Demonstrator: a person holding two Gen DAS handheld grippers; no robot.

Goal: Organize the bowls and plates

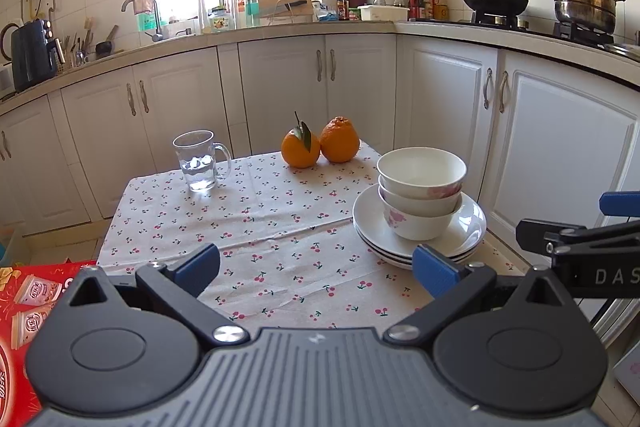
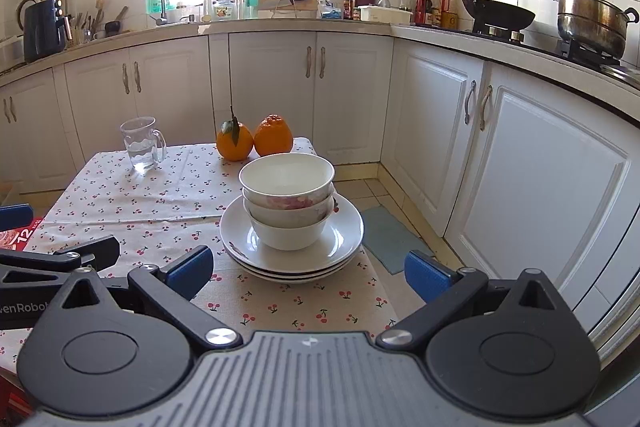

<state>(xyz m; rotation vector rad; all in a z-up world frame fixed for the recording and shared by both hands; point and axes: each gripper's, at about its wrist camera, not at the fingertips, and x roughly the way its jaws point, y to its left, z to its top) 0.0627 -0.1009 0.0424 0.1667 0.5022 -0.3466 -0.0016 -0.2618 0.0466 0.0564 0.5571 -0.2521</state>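
Three nested bowls (image 2: 287,201) on stacked plates (image 2: 344,239), both grippers spread wide and empty.

The bowls and white plates stand at the right edge of a table under a cherry-print tablecloth (image 1: 256,227). The left gripper (image 1: 316,269) hovers above the cloth near the stack, touching nothing. The right gripper (image 2: 308,273) faces the stack from the near side, fingers apart, clear of the plates. Farther back stand a glass mug (image 1: 199,161) holding some water and two oranges (image 1: 320,145) touching each other.
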